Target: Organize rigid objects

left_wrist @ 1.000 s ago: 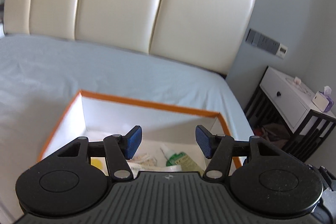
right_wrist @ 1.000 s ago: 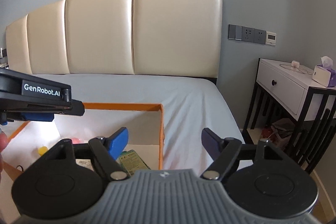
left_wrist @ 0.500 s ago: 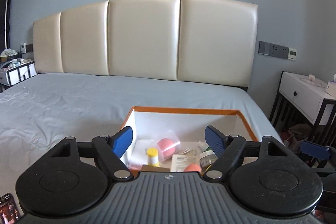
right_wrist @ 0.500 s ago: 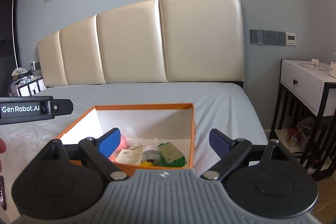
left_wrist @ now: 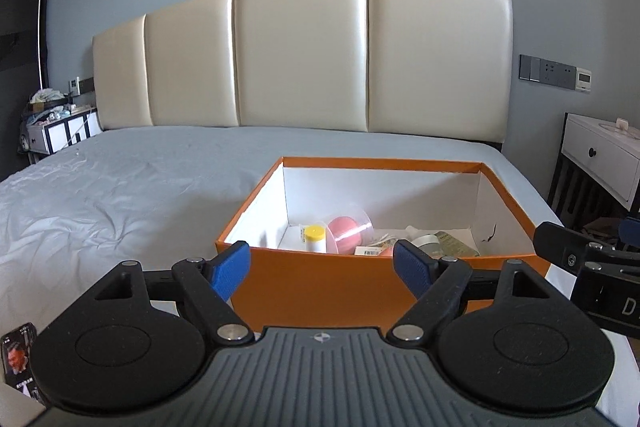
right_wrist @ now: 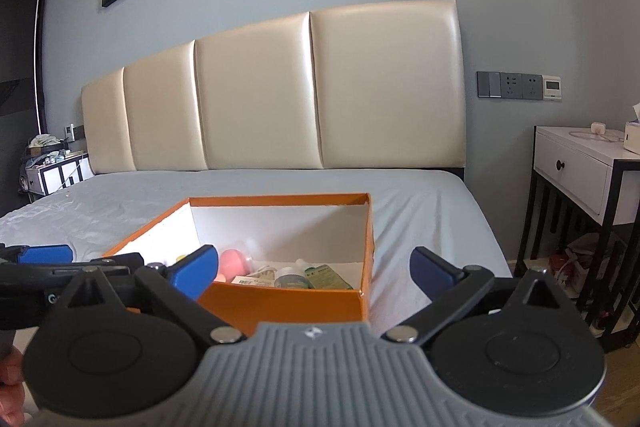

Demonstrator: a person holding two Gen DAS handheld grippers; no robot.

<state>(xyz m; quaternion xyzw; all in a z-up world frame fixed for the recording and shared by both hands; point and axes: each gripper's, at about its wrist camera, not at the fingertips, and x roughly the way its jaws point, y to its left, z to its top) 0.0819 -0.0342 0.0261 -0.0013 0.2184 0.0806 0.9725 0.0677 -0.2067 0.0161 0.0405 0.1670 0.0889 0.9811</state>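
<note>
The orange box (left_wrist: 320, 291) sits on the bed (left_wrist: 120, 195), toward the bed's right side, open at the top, with its white inner walls showing. Its long axis appears to run across the left wrist view, roughly parallel to the headboard (left_wrist: 304, 51), and its near long wall faces the left gripper (left_wrist: 322, 269). From the right wrist view the box lies forward and to the left, one corner turned toward the camera. Inside, gathered along the near wall, lie a yellow-capped bottle (left_wrist: 314, 237), a pink ball (left_wrist: 345, 235) under a clear dome, a small green bottle (right_wrist: 326, 277) lying on its side with its length pointing roughly toward the far wall, and some packets too jumbled to name.

Both tools hang short of the box, empty. The left gripper's jaws are spread wide, nothing between them; the right gripper (right_wrist: 314, 269) is likewise spread and empty.

The likely trouble is the soft mattress: pressing on the near wall could tip or slide the light cardboard. The two tools are also close together, so reaching in at once risks a clash. The ball's dome looks slick and could squirt out of a pinch.
</note>
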